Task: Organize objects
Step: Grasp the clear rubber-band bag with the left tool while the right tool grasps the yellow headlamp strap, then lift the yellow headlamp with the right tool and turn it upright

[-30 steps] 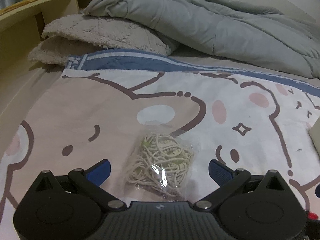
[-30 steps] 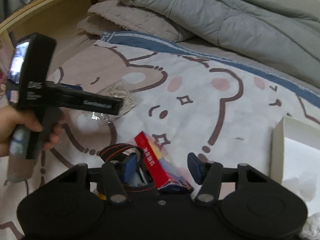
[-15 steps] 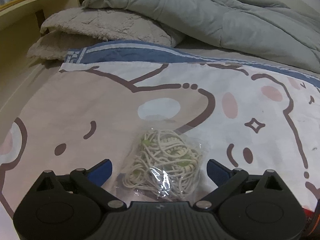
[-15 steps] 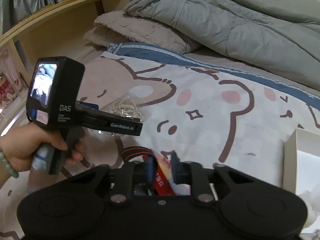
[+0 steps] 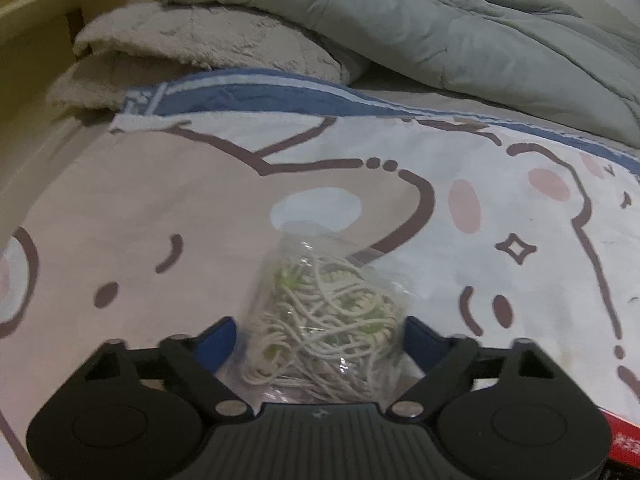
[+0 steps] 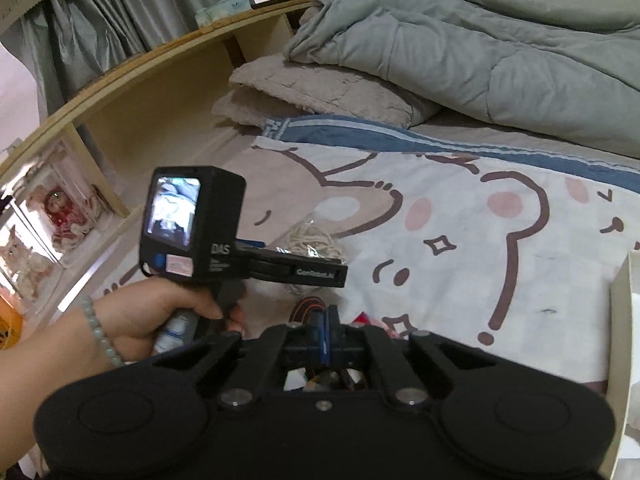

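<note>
On the bed, far left: a person's hand [image 6: 160,316], with a pale bead bracelet at the wrist, grips the handle of the left gripper [image 5: 320,336]; its small screen is lit in the right wrist view.
Left gripper state: its jaws are closing, one blue pad on each side of the clear bag of cord [image 5: 324,320]; the pads sit right against the bag's edges, and whether they press it yet cannot be told.
Bag of cord: lies on the cartoon-print blanket [image 5: 160,200], holding tangled off-white cord with green bits; in the right wrist view it shows just beyond the left gripper's nose [image 6: 316,240].
Right gripper [image 6: 326,336]: its blue pads are drawn fully together; whether anything is pinched between them cannot be told.
Beneath the right gripper: an orange-and-black band [image 6: 308,304] and a red packet [image 6: 366,318] peek out on the blanket.
Far right: a white open box [image 6: 622,320] sits at the blanket's edge.
Behind: a beige fleece throw [image 6: 320,92] folded under a grey duvet [image 6: 480,48], with a wooden shelf [image 6: 140,80] along the left.
</note>
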{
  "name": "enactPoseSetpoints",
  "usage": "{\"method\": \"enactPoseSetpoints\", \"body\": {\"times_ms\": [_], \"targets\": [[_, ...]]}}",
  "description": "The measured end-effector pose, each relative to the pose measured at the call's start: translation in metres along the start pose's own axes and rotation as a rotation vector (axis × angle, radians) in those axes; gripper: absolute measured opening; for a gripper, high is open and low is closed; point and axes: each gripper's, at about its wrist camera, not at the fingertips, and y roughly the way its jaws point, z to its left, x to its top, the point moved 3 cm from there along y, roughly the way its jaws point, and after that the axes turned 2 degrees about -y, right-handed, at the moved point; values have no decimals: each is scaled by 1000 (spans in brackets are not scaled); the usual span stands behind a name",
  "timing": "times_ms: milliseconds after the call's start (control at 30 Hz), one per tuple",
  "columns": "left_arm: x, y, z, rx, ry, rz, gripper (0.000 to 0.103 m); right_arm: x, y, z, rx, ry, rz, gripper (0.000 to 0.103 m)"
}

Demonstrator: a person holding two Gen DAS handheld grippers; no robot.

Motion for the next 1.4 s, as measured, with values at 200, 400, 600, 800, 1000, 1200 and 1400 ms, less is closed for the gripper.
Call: {"method": "enactPoseSetpoints", "body": {"times_ms": [200, 400, 600, 800, 1000, 1200, 1400], "targets": [[1, -7, 2, -11, -38, 26, 70, 1, -15, -6, 21, 27, -38, 1], [-4, -24, 9, 1, -55, 59, 67, -3, -36, -2, 16, 28, -66, 1], [-8, -54, 23, -4, -72, 43, 67, -1, -75, 12, 72, 20, -173, 1], [-13, -88, 29, -11, -51, 17, 66, 1, -98, 31, -3, -33, -164, 1], [-23, -112, 27, -57, -12, 9, 66, -22, -74, 23, -139, -23, -2, 31], [-45, -116, 26, -71, 22, 59, 66, -41, -57, 30, -272, -328, -1, 62], [-67, -104, 28, -70, 50, 128, 66, -51, -32, 37, -252, -442, 30, 63]]}}
